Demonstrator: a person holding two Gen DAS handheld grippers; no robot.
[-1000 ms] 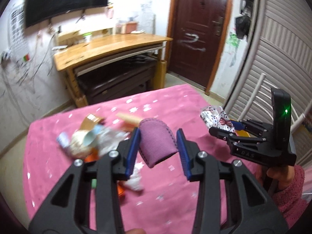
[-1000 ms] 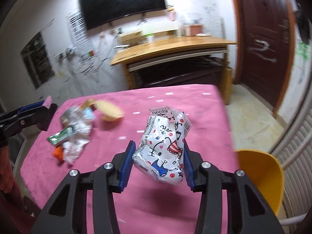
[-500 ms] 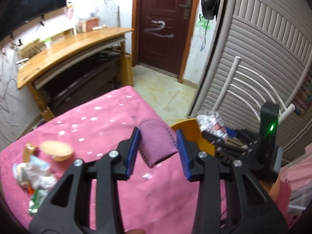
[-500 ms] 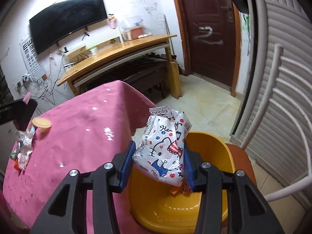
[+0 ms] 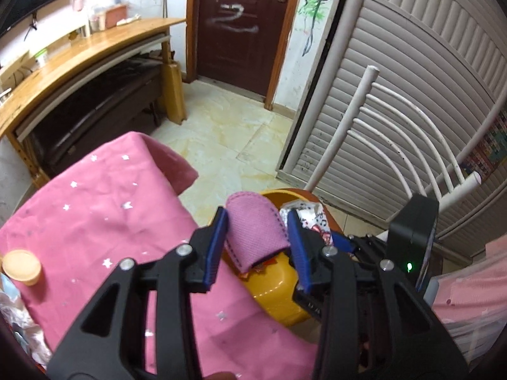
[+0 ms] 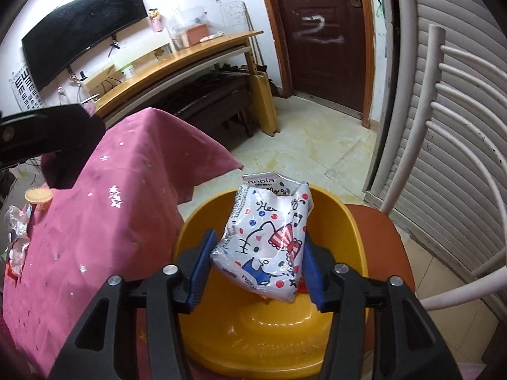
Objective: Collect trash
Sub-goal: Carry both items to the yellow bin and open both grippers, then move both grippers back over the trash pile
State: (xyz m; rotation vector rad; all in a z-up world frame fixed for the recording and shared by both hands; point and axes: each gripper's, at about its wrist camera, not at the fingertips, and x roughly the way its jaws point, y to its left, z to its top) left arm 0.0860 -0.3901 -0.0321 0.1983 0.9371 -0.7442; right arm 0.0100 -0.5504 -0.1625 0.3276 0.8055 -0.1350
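Depositing is the step in hand: above the yellow basin (image 6: 345,221) beside the surface (image 6: 104,209), the right hand-held gripper (image 6: 256,269) is opening around the printed wrapper (image 6: 269,237); the left hand-held gripper (image 5: 258,247) grips the pink cloth piece (image 5: 253,231). Next, release both.

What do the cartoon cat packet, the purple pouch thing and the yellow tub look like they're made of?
Crinkled white cartoon-printed packet: thin glossy plastic film, judging by its creases and shine.
Purple rounded pouch-like piece: woven fabric, matte, with a visible weave and a stitched seam along the edge.
Yellow-orange tub: moulded hard plastic, smooth and slightly shiny, with a rounded rim.
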